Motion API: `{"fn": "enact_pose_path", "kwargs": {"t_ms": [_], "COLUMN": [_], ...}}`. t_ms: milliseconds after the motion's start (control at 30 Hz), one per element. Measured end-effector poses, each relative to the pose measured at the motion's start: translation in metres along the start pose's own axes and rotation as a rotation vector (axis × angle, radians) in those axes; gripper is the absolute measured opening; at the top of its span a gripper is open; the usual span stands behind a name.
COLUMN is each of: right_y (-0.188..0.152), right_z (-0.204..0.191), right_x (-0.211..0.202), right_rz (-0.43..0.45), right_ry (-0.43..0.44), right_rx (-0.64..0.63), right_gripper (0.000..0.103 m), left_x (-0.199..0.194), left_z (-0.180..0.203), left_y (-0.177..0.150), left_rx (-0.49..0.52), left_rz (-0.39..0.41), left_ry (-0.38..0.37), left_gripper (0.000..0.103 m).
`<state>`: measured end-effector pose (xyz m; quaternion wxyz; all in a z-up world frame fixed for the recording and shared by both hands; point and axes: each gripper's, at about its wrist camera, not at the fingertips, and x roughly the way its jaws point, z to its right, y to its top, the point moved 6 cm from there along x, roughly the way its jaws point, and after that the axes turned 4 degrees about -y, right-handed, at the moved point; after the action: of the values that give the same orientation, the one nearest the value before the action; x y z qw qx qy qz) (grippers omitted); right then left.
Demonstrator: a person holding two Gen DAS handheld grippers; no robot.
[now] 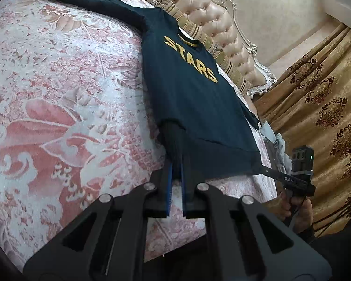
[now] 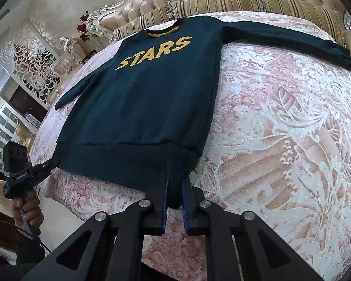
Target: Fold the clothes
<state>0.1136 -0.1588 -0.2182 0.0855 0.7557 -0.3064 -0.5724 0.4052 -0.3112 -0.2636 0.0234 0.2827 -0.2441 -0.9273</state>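
Observation:
A dark teal sweatshirt (image 1: 199,98) (image 2: 140,107) with yellow "STARS" lettering lies face up on the bed, collar toward the headboard. One sleeve (image 2: 292,37) stretches sideways, while the other sleeve (image 2: 77,91) angles down along the body. My left gripper (image 1: 176,145) is shut on the ribbed hem at one bottom corner, with fabric pinched between its blue pads. My right gripper (image 2: 175,180) is shut on the hem at the other bottom corner, the rib bunched between its fingers. Each view shows the other tool at the hem's far end: right gripper (image 1: 265,169), left gripper (image 2: 55,161).
A pink and white floral bedspread (image 1: 58,93) (image 2: 280,117) covers the bed. Striped pillows (image 2: 245,2) line the tufted headboard (image 1: 199,7). Gold curtains (image 1: 327,93) hang beside the bed. A person's hand (image 2: 28,208) holds the left tool, with a cabinet (image 2: 4,126) behind it.

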Motion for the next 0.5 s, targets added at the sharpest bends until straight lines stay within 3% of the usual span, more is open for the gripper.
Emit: {"fn": "enact_pose_path", "kwargs": {"t_ms": [300, 400, 500], "right_y": [-0.014, -0.019, -0.012], "right_z": [0.004, 0.006, 0.011], "right_x": [-0.004, -0.02, -0.046], "right_rz": [-0.053, -0.077, -0.045], "right_ry": [0.01, -0.03, -0.111], "right_rx": [-0.039, -0.102, -0.177], "right_gripper": [0.015, 0.015, 0.017], "left_x": [-0.011, -0.04, -0.06], "left_z": [-0.011, -0.013, -0.004], "left_y": [-0.007, 0.002, 0.036], "left_rx": [-0.019, 0.025, 0.135], "left_rz": [-0.023, 0.022, 0.091], "left_ry": [0.014, 0.043, 0.105], "left_gripper": [0.013, 0.013, 0.025]}}
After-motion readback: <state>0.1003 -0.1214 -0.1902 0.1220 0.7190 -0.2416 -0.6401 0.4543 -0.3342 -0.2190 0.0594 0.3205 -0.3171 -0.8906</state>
